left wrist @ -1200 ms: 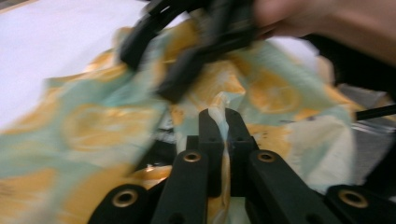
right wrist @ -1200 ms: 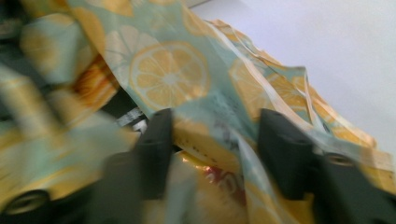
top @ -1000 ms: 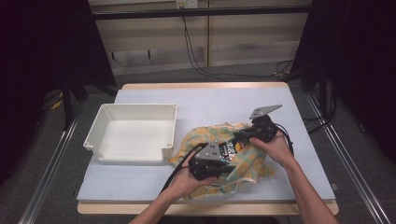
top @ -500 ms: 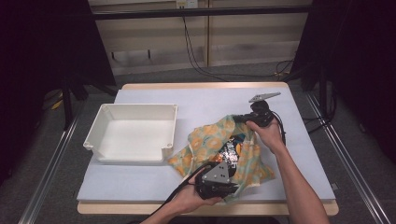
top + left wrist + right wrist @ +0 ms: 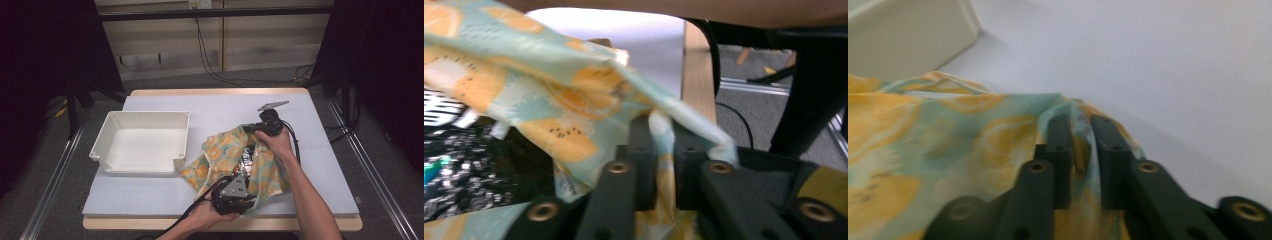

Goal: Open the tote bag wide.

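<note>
A teal cloth (image 5: 225, 155) printed with orange slices lies rumpled on the table, right of centre. It partly covers a black, white-speckled item (image 5: 246, 159). My left gripper (image 5: 251, 200) is at the cloth's near corner, by the table's front edge. Its jaws have just been opening, and a strip of cloth (image 5: 574, 100) sits loosely in the narrow gap of this gripper (image 5: 663, 125). My right gripper (image 5: 247, 130) is at the cloth's far edge. Its jaws have likewise just been opening, with a fold of cloth (image 5: 948, 135) lying between them at the tips (image 5: 1080, 122).
An empty white tray (image 5: 150, 114) stands on the left half of the pale table mat (image 5: 225, 102). The wooden front edge (image 5: 300, 222) is just below my left hand. Cables run behind the table and trail from both grippers.
My left gripper has come toward the table's front edge and my right gripper has gone farther back, drawing the cloth out between them. Both pairs of jaws have parted slightly.
</note>
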A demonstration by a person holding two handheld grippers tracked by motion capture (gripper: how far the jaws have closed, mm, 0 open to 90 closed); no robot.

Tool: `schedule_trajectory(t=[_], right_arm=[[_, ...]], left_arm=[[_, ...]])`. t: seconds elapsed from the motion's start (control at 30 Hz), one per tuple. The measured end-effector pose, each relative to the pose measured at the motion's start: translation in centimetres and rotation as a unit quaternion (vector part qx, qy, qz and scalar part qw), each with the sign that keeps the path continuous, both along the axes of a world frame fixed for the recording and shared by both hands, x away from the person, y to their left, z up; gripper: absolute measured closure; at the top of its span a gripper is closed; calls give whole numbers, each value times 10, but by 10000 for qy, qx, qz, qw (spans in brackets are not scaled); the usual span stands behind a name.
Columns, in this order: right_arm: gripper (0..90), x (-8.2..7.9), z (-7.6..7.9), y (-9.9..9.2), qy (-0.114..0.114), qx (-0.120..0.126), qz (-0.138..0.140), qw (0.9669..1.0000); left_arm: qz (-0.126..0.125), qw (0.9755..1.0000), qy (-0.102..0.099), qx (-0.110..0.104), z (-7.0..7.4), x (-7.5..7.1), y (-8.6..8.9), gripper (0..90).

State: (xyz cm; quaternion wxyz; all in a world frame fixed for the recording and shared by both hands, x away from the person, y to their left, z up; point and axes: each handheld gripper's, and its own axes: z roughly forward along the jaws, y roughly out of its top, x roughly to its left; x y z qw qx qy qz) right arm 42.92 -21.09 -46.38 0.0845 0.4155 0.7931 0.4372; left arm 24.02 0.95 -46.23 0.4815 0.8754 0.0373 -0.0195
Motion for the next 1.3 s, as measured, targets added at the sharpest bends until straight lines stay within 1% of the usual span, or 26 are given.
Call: schedule_trajectory(t=[0.13,0.17,0.2,0.23,0.27,0.3,0.4,0.43,0.57,0.6,0.63,0.7,0.77,0.8,0.9,0.97,1.0,1.03,1.07,1.1,1.13,1.17,1.2,1.23,1.27,1.3], right_arm=[[547,-12,19,-2,-216,58,25,9997],[521,-17,25,-2,-277,57,36,9996],[492,-21,30,-3,-350,43,20,9994],[455,-27,36,-4,-411,69,35,9991],[431,-32,41,-5,-457,116,53,9989],[401,-36,44,-7,-478,137,56,9987],[345,-53,55,-11,-553,56,55,9984],[343,-56,57,-12,-579,79,68,9983],[339,-78,71,-15,-759,210,93,9969],[340,-83,74,-16,-778,210,118,9967],[373,-88,77,-15,-797,206,116,9965],[399,-96,82,-13,-868,193,202,9958],[456,-104,86,-10,-855,244,292,9956],[473,-108,87,-9,-859,235,357,9954],[561,-121,88,-1,-832,309,523,9947],[608,-127,86,4,-791,191,592,9949],[619,-131,83,6,-757,168,635,9950],[639,-134,80,7,-718,112,656,9952],[652,-137,76,8,-684,55,669,9954],[664,-140,72,8,-634,7,711,9955],[669,-142,68,8,-593,-42,734,9955],[669,-145,63,8,-535,-70,729,9959],[669,-146,58,8,-491,-127,711,9962],[669,-148,54,7,-470,-222,715,9961],[666,-149,49,4,-419,-239,698,9964],[659,-150,46,3,-390,-207,684,9967]], left_arm=[[242,9996,26,-164,6,4,7,669],[295,9993,58,-223,8,5,10,636],[335,9991,83,-246,11,6,13,634],[363,9988,76,-332,13,6,14,624],[374,9988,64,-319,15,7,16,605],[439,9980,143,-436,17,7,18,586],[516,9974,107,-499,23,8,22,526],[539,9974,86,-475,26,8,23,516],[640,9960,122,-606,34,7,29,451],[648,9961,73,-588,36,7,31,449],[654,9954,110,-693,38,8,32,448],[693,9952,57,-681,43,11,37,424],[724,9944,137,-758,46,12,40,398],[770,9943,97,-724,47,13,42,385],[773,9937,126,-807,50,16,48,376],[732,9935,101,-872,53,18,54,489],[730,9923,132,-994,54,19,57,540],[590,9921,120,-1100,56,21,61,697],[605,9910,141,-1188,57,24,64,753],[677,9902,183,-1207,58,26,67,754],[790,9887,203,-1254,59,28,68,752],[820,9872,254,-1343,59,31,70,741],[953,9866,257,-1303,60,33,72,704],[1008,9858,267,-1313,60,34,73,639],[1046,9860,268,-1270,60,34,73,566],[1078,9868,213,-1190,60,34,73,538]])
